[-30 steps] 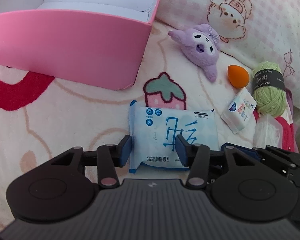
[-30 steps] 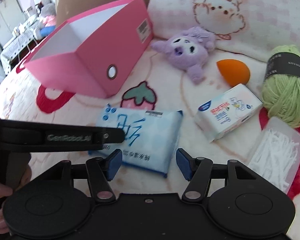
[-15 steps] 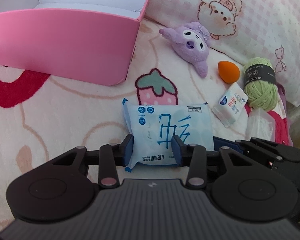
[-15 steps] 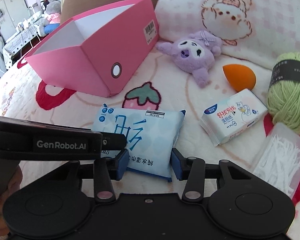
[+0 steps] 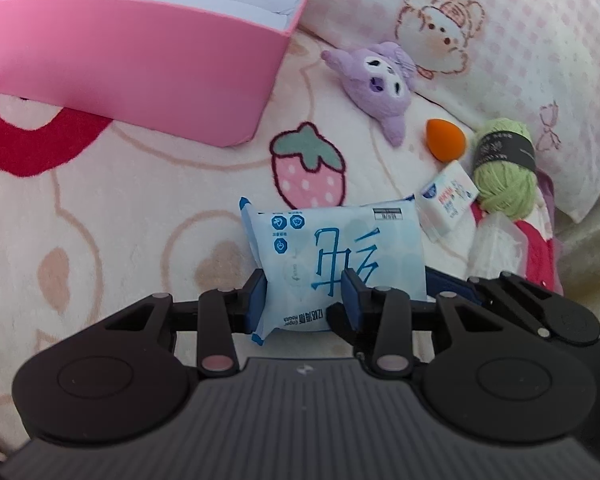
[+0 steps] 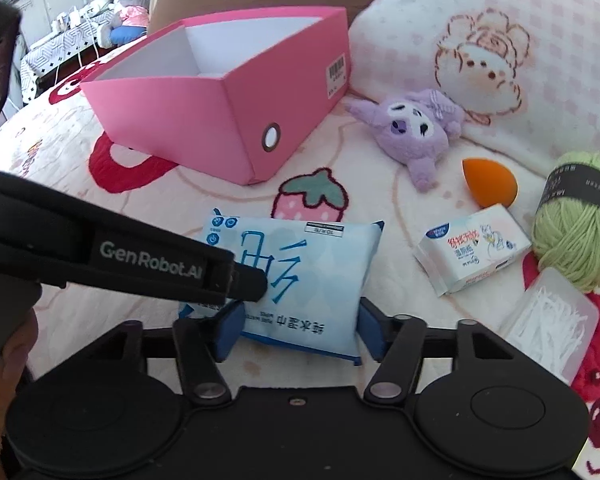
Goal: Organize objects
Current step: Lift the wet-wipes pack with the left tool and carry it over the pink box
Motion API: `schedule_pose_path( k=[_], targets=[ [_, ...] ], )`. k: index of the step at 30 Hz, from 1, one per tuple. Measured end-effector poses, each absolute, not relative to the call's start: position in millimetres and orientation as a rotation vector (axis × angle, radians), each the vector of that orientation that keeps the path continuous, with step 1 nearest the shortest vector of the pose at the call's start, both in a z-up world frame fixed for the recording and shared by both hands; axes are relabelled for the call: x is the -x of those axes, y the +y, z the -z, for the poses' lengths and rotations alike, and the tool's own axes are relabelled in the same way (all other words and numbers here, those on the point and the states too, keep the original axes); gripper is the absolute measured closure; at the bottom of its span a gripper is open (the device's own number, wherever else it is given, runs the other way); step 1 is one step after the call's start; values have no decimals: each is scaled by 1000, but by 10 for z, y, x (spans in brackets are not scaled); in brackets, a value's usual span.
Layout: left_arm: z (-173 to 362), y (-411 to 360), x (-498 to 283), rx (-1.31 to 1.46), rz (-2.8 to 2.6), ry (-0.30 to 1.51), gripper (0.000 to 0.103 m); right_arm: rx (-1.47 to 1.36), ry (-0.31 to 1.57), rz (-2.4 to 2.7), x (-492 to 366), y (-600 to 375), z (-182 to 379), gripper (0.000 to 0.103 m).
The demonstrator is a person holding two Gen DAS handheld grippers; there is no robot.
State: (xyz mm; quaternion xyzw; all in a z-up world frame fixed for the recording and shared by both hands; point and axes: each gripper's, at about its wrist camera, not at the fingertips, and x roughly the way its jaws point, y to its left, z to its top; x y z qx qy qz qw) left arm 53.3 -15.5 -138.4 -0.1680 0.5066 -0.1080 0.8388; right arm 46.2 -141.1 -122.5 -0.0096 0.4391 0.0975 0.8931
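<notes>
Left tongs (image 6: 256, 284) partly hide wipes pack (image 6: 300, 280).

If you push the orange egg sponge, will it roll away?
Probably a little. The sponge is rounded with one pointed end, so it would likely curve rather than roll straight. The fuzzy blanket should slow it. It looks soft and light, so squeezing would likely squash it.

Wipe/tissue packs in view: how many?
2. The blue wipes pack lies between both grippers' fingers, below the strawberry print. The small white tissue pack sits beside the green yarn. None visibly hidden.
</notes>
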Motion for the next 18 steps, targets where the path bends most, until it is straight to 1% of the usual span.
schedule_pose_path(
  k=[3,12,18],
  targets=[
    [1317,-162,-460,340,234,1064,65,10,907,-204,-409,-1405,1161,31],
    [1074,-112,-289,335,278,1040,62,-10,859,-192,-263,-1336,962,20],
    [906,-78,-193,356,314,1072,60,-75,821,-163,-88,-1351,846,17]
  ],
)
